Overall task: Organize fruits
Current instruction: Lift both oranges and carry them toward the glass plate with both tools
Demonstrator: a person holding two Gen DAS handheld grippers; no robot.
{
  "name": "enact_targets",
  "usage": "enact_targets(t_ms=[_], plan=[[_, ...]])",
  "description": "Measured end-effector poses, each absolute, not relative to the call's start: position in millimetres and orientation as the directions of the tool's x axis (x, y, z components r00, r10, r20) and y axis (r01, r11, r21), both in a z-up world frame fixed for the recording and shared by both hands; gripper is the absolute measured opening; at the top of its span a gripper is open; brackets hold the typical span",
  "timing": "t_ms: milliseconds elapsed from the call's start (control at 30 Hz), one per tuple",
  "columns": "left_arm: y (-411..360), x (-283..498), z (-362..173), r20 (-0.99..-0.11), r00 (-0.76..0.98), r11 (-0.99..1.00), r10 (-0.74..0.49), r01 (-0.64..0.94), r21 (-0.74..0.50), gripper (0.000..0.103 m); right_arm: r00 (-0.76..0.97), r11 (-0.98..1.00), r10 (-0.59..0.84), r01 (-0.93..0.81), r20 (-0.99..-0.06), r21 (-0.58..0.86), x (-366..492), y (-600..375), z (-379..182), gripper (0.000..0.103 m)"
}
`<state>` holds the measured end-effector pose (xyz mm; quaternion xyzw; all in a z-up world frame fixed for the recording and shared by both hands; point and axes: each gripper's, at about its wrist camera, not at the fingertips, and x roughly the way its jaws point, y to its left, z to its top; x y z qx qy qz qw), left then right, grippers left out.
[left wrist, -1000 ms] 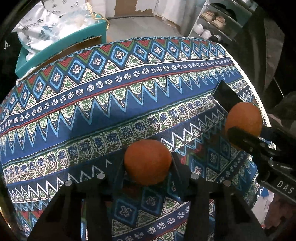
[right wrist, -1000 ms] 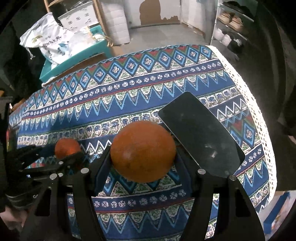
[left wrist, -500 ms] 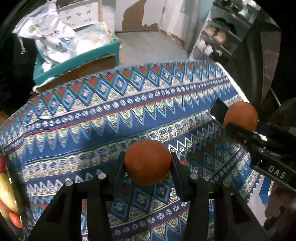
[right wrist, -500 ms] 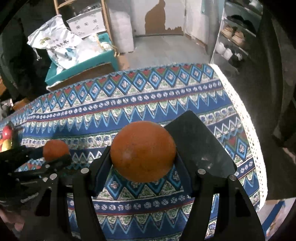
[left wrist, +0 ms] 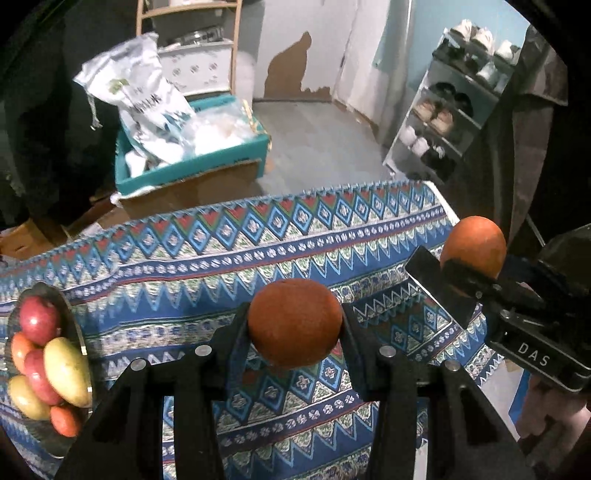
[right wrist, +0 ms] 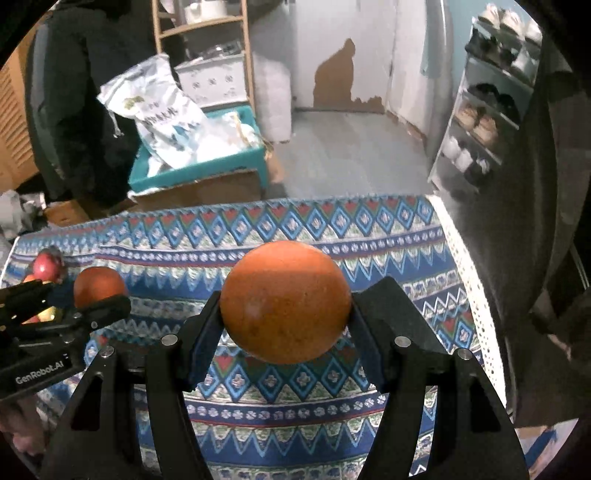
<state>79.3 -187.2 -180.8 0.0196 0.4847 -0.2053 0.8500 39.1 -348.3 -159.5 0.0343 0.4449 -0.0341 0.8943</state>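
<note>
Nearest to us, our left gripper (left wrist: 294, 328) is closed on an orange (left wrist: 294, 323), its two fingers pressed against the fruit's sides and holding it above the patterned tablecloth (left wrist: 207, 258). Our right gripper (right wrist: 285, 314) is likewise clamped on a second orange (right wrist: 285, 301), gripped at both sides and held clear of the cloth. Each one shows in the other's view: the right gripper's orange (left wrist: 473, 245) appears at the right edge of the left view, with a dark flat slab (left wrist: 439, 290) lying on the cloth just behind it. At the left end of the table sits a shiny metal bowl (left wrist: 75, 325), heaped with fruit: red apples (left wrist: 38, 319), yellow mangoes (left wrist: 66, 371) and a small orange-coloured piece at the bottom. Beyond the table's far edge, on the floor, a teal crate (left wrist: 192, 164) rests on a cardboard box and holds a large printed white sack (left wrist: 142, 98) and clear plastic bags. Farther back, a shoe rack (left wrist: 448, 110) carries pairs of shoes on each shelf, and a wooden shelf (right wrist: 201, 27) stands against the wall.
</note>
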Motion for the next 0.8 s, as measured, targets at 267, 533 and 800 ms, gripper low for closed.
enact_targets(t_ms=[267,533,800], plan=[[-159.7,66.5,-149.8,-0.803,0.484,0.919,-0.347,0.346,-0.189,0.047,0.645,0.998,0.002,0.051,-0.764,0.046,31.4,-328.7,-130.3,0.066],[-132.1,51.7,-123.1,-0.769,0.533,0.923,-0.352,0.333,-0.192,0.047,0.681,0.998,0.037,0.005,-0.732,0.056,24.7,-305.0,-107.1,0.066],[-101.3,43.2,-108.8,-0.752,0.571,0.937,-0.330,0.297,-0.186,0.047,0.709,0.998,0.066,-0.046,-0.702,0.048,20.4,-276.3,-88.7,0.066]])
